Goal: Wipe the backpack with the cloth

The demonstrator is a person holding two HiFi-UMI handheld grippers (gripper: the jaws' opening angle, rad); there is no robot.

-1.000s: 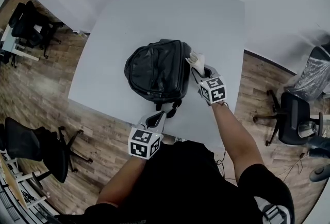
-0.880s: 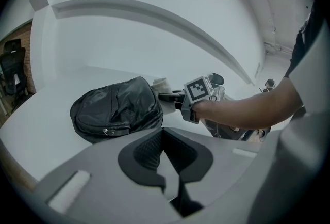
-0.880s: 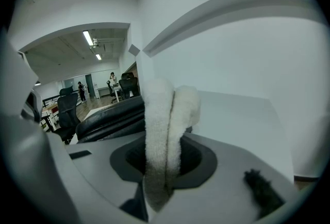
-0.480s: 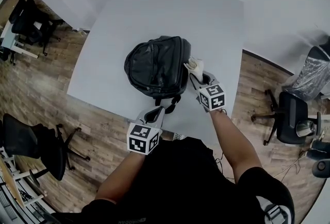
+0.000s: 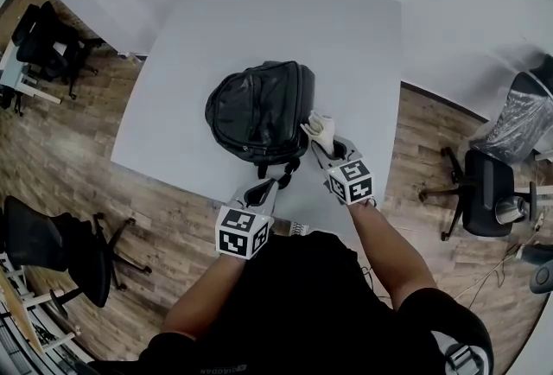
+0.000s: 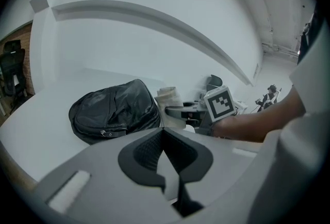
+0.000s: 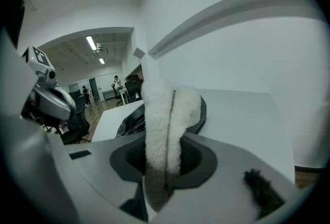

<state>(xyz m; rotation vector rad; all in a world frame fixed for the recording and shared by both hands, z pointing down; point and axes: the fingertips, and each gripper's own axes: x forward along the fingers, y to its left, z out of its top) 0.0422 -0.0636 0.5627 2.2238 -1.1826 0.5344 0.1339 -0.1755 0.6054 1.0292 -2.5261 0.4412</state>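
A black leather backpack (image 5: 259, 110) lies on the white table (image 5: 285, 19). My right gripper (image 5: 323, 140) is shut on a cream cloth (image 5: 320, 126), which stands against the backpack's right side near its lower corner. In the right gripper view the folded cloth (image 7: 165, 114) rises between the jaws, hiding most of the backpack (image 7: 129, 122). My left gripper (image 5: 262, 189) sits at the table's near edge, just short of the backpack's strap (image 5: 289, 174), shut with nothing in it. From the left gripper view the backpack (image 6: 116, 110) lies ahead, with the cloth (image 6: 169, 98) to its right.
The table's near edge runs just under both grippers. Black office chairs (image 5: 52, 239) stand on the wooden floor at the left, and another chair (image 5: 488, 192) stands at the right. A white wall backs the table.
My right gripper has slid the cloth down the backpack's right side toward me. The left gripper has hardly moved.
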